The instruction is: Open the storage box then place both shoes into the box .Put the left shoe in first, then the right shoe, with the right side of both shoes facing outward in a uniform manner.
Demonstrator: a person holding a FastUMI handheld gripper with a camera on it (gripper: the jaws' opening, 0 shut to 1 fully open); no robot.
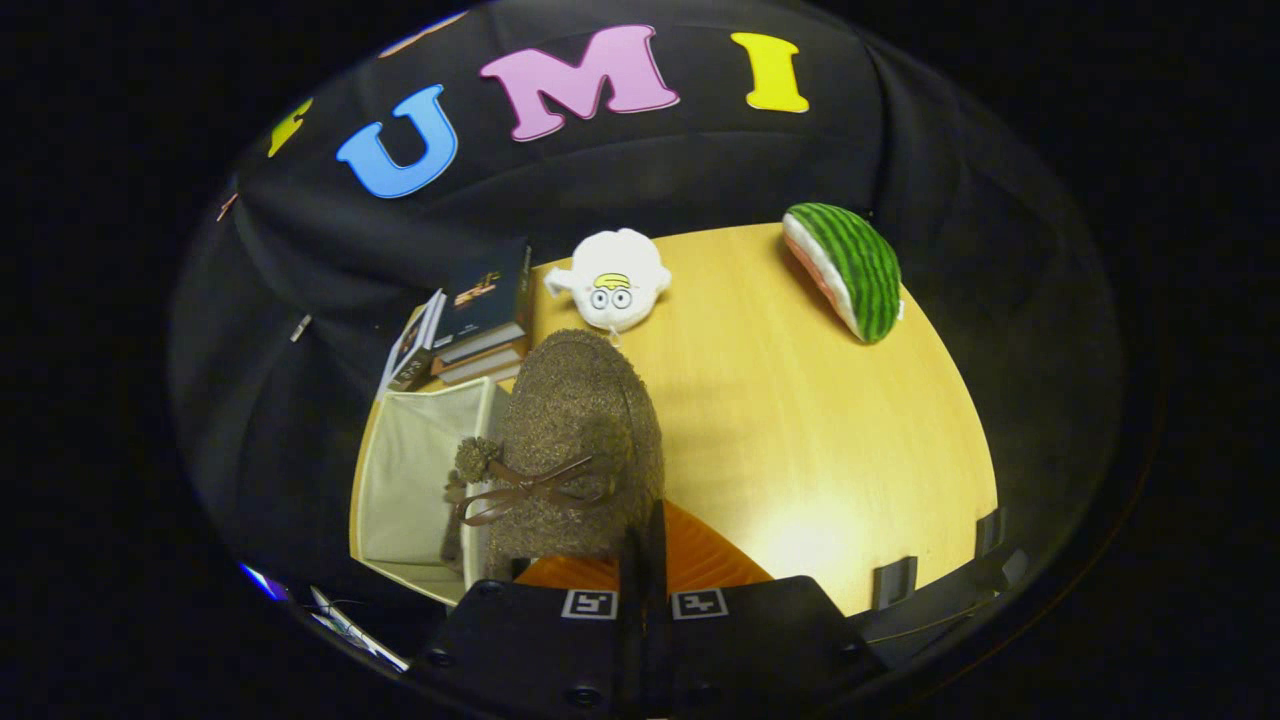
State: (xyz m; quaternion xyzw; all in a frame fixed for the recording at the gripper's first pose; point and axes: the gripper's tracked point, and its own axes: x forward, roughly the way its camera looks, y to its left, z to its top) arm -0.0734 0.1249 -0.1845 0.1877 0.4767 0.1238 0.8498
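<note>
From the camera riding on the gripper (645, 545), the jaws stand almost together, pinched on the back edge of a fuzzy brown shoe (575, 450) that rises just ahead of them and carries a thin brown bow and a pompom on its near side. The shoe hangs partly over the right wall of an open cream fabric box (410, 480), which sits at the left end of the pale wooden bench (800, 420); whether the shoe touches the box wall I cannot tell. Beyond the box lies a stack of books (480, 320). Past the shoe's toe rests a white plush toy (610, 280), and well apart to the right a watermelon-slice plush (850, 268)
</note>
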